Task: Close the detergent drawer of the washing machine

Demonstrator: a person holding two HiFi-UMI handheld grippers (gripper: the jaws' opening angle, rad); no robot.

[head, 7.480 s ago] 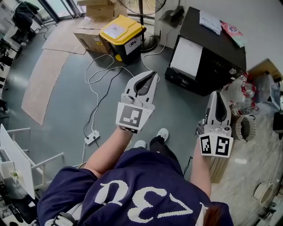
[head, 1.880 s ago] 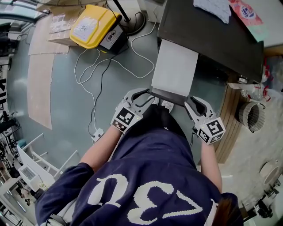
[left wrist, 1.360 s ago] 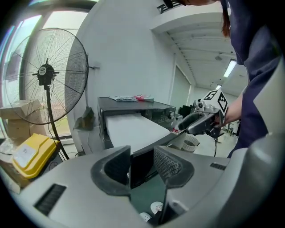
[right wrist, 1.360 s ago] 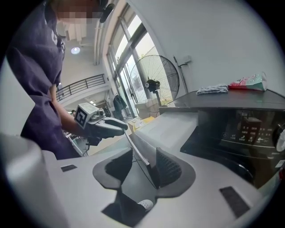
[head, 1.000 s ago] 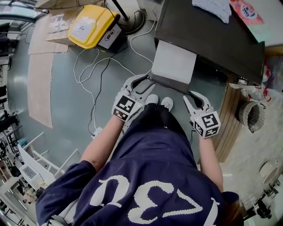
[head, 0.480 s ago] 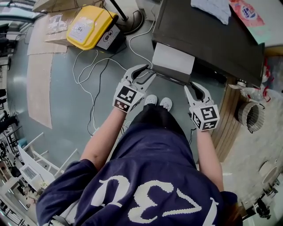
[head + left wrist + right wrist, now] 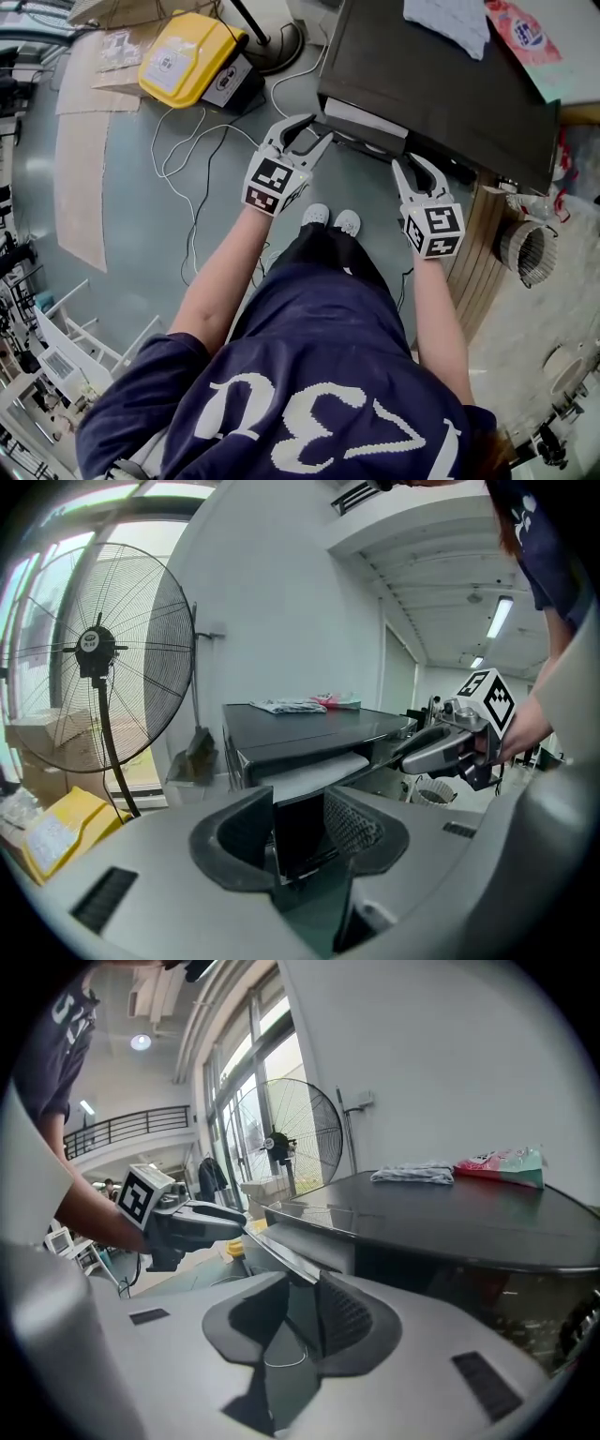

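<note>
The dark machine (image 7: 441,89) has a drawer (image 7: 364,118) with only a thin white strip of its top showing. My left gripper (image 7: 305,137) has its fingers round the left corner of the drawer's dark front; in the left gripper view the gripper (image 7: 298,829) has that panel filling the gap between the pads. My right gripper (image 7: 412,169) is at the right end of the drawer's front. In the right gripper view the gripper (image 7: 295,1314) has the front's edge (image 7: 281,1246) between its jaws, which are opening slightly.
A yellow bin (image 7: 183,61) and loose white cables (image 7: 192,141) lie on the floor to the left. A standing fan (image 7: 94,649) is behind them. A cloth (image 7: 445,23) and a pink packet (image 7: 525,28) rest on the machine. A basket (image 7: 525,253) stands at right.
The drawer has slid into the machine: its white top has shrunk from a wide sheet to a strip. Both grippers moved toward the machine with its front.
</note>
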